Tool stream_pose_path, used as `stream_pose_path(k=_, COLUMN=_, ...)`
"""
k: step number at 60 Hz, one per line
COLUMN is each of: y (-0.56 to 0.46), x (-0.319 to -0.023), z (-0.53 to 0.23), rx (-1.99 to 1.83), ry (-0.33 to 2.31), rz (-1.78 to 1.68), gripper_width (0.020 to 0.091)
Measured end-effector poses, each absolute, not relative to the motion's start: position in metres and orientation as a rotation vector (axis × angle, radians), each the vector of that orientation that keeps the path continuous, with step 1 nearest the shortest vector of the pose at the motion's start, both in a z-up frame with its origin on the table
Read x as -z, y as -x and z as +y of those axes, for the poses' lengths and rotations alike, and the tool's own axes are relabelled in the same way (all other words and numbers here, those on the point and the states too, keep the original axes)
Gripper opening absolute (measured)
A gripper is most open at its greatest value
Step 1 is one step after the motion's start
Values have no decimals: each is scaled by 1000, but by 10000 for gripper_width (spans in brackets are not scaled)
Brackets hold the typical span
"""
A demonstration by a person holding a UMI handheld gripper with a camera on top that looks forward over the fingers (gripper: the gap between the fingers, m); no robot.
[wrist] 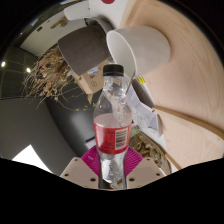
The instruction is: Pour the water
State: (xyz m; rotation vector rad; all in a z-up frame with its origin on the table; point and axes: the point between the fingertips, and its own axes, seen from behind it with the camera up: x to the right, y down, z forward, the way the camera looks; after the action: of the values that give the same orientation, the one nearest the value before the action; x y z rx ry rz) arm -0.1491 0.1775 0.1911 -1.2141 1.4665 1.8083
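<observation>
A: Progress? Where's the bottle [113, 125]?

B: Gripper [111, 170] fingers clamped on its lower body, cap apparently on. It points up toward the white cup [140, 50], just beyond the cap. Pour not started, I'd say.

A: What's left?

B: Uncap, tilt, pour.

A: Pose?

B: Held roughly upright, leaning slightly. Dried grass beside it.
</observation>
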Motion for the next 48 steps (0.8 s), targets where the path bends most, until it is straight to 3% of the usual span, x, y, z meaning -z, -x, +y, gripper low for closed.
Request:
stream_pose_path(k=7, y=155, x=-203, z=171, rx=-1755, ry=1306, rz=1374, gripper_width=264)
stream_pose_path(k=17, y=146, x=-256, z=158, rx=-1632, ry=1411, rz=1168, gripper_width=262)
stream_pose_path(k=32, y=55, x=-327, z=138, rx=-1028, ry=1595, rz=746, gripper_width=264)
stream_pose_path(k=41, y=-31, x=-334, z=125, rx=-641, ry=1659, rz=537, gripper_width=263)
stream_pose_path(k=48, y=-101, x=-303, z=145, rx=-343, ry=1726, rz=400, gripper_width=264)
